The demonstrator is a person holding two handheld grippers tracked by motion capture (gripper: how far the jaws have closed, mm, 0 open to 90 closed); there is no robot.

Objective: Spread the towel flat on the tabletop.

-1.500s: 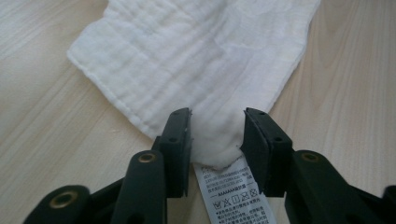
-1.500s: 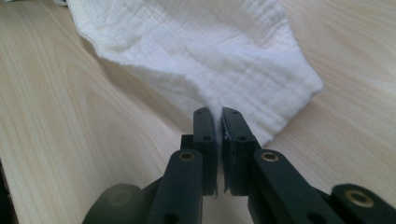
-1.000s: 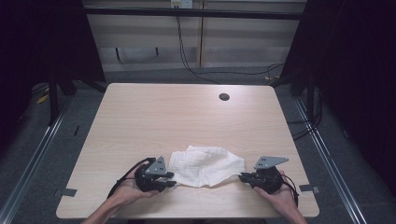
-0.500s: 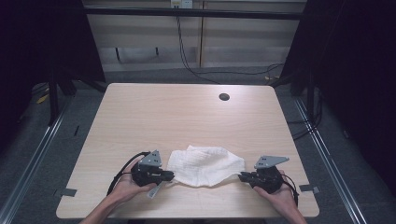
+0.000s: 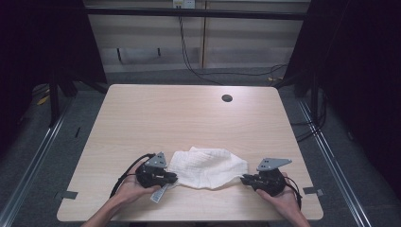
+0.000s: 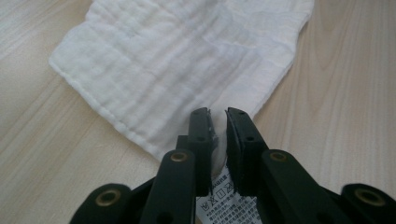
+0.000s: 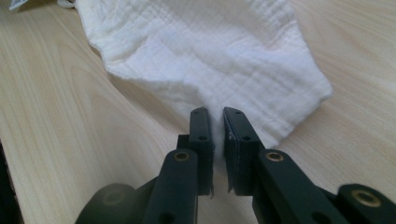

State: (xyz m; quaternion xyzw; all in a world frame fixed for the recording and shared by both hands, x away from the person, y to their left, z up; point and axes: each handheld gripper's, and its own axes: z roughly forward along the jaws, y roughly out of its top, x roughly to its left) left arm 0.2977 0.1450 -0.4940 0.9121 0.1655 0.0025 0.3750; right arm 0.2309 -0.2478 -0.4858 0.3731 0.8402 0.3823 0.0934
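Note:
A white crinkled cloth [image 5: 208,166] lies rumpled on the wooden table [image 5: 189,118] near its front edge. My left gripper [image 5: 175,178] is at the cloth's left corner, lying low and pointing right. In the left gripper view its jaws [image 6: 218,114] pinch the corner of the cloth [image 6: 187,60]; they have just been opening a little, with the fabric still between them. A printed care label [image 6: 224,200] hangs below them. My right gripper [image 5: 243,178] points left at the right corner. Its jaws [image 7: 215,114] are shut on the edge of the cloth [image 7: 210,51].
A round cable hole [image 5: 227,98] sits at the table's far side. The care label [image 5: 160,193] sticks out under the left gripper toward the front edge. Dark floor and rails surround the table, with cables at the back wall.
The left hand has shifted slightly at the cloth's left corner, and the care label now shows beneath its gripper. The right gripper and the cloth's right corner have stayed put.

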